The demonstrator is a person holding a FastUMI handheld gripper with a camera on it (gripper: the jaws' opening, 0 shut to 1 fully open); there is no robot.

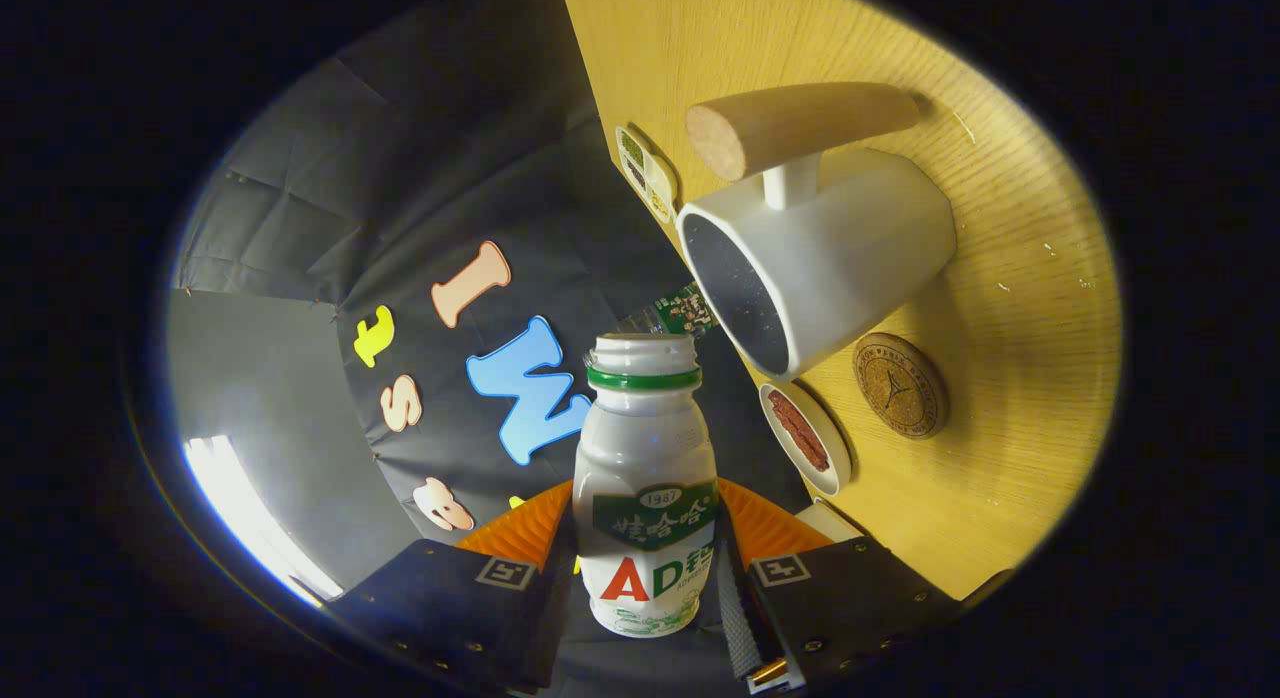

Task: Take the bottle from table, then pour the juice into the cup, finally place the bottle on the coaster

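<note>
My gripper [648,533] is shut on a small white bottle [645,478] with a green neck ring and an uncapped mouth, one finger pressed on each side of its body. The whole view is rolled steeply, so the wooden table [1010,278] stands like a wall beside the bottle. Just beyond the bottle's mouth is the open rim of a white cup [830,258] with a cork-coloured wooden handle [800,123]. No juice is visible leaving the bottle. A round cork coaster [900,385] lies on the table next to the cup's base.
A small white dish [805,438] with a brown strip in it sits at the table edge beside the coaster. A little sectioned condiment tray [647,173] lies farther along the same edge. A green packet [685,310] shows behind the cup rim. Black cloth wall lies behind.
</note>
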